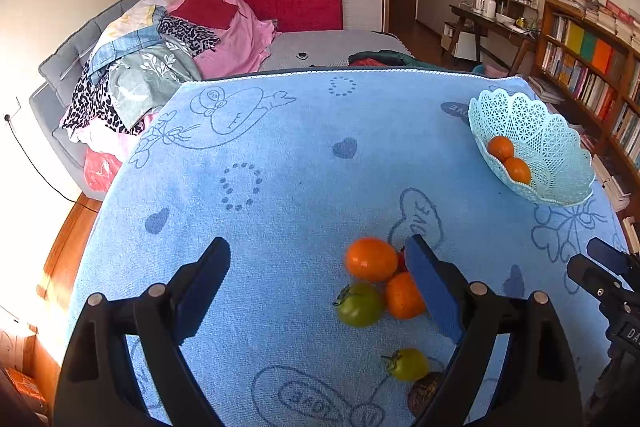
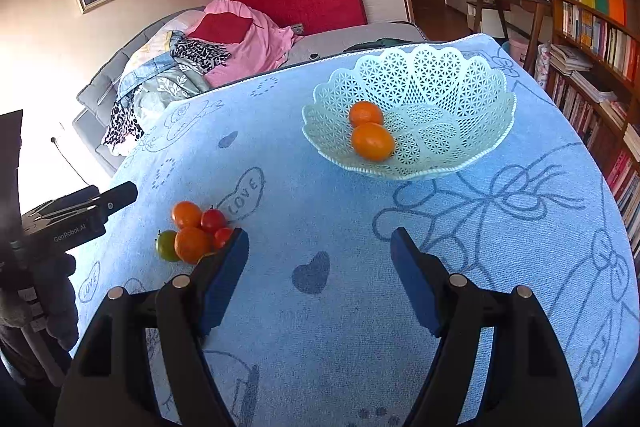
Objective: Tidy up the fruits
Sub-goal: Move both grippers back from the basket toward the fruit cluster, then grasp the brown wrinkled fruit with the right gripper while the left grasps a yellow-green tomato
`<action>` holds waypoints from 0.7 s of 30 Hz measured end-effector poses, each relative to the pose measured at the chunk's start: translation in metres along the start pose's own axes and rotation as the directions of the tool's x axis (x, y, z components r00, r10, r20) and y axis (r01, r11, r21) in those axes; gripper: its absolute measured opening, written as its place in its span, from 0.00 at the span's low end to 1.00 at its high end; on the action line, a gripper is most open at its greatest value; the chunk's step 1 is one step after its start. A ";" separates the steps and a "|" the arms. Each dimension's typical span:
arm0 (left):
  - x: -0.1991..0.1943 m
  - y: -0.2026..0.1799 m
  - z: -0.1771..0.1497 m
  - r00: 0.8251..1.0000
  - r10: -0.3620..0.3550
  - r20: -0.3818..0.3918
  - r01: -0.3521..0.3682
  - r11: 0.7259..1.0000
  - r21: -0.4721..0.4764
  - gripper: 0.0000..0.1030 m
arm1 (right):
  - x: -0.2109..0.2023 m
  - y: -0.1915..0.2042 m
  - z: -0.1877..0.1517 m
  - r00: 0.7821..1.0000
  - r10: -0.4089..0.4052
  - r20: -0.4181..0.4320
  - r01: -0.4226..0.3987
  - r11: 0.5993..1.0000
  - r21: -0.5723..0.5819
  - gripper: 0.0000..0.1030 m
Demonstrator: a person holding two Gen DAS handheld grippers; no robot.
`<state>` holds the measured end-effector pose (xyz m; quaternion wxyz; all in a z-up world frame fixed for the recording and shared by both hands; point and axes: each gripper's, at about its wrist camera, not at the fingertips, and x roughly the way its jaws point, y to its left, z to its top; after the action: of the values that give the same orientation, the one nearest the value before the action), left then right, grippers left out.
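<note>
A pale blue lattice basket (image 1: pixel 536 131) (image 2: pixel 452 87) stands on the blue towel and holds two oranges (image 2: pixel 366 113) (image 2: pixel 372 141). A cluster of fruit lies loose on the towel: two oranges (image 1: pixel 370 259) (image 1: pixel 402 297), a green tomato (image 1: pixel 360 305) and two red tomatoes (image 2: pixel 213 220) (image 2: pixel 222 237). Nearer the camera lie a yellow-green tomato (image 1: pixel 408 363) and a dark fruit (image 1: pixel 424 391). My left gripper (image 1: pixel 319 239) hangs open over the towel, its right finger beside the cluster. My right gripper (image 2: pixel 319 233) is open and empty, between cluster and basket.
The blue towel (image 1: pixel 280 147) covers the whole table and its far edge drops off toward a bed heaped with clothes (image 1: pixel 160 59). Bookshelves (image 1: pixel 592 75) stand close along the right side. The other gripper's body (image 2: pixel 80 215) shows at the left edge of the right wrist view.
</note>
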<state>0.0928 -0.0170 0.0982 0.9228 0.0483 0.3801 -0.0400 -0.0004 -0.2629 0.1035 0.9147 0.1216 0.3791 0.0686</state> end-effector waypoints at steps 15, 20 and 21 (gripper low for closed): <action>0.011 0.014 -0.032 0.997 0.003 -0.072 -0.005 1.000 -0.030 0.86 | 0.018 0.062 -0.047 0.981 0.139 -0.135 -0.152 0.984 -0.091 0.73; 0.010 0.019 -0.039 0.997 0.006 -0.080 -0.009 0.999 -0.037 0.86 | 0.027 0.078 -0.061 0.973 0.151 -0.173 -0.172 0.978 -0.119 0.73; 0.010 0.020 -0.041 0.996 0.006 -0.084 -0.010 0.999 -0.041 0.86 | 0.028 0.081 -0.063 0.971 0.154 -0.181 -0.177 0.977 -0.121 0.73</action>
<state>0.0738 0.0073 0.0636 0.9070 0.0323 0.4190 -0.0262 -0.0279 -0.1686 0.0637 0.8761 0.0838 0.4389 0.1808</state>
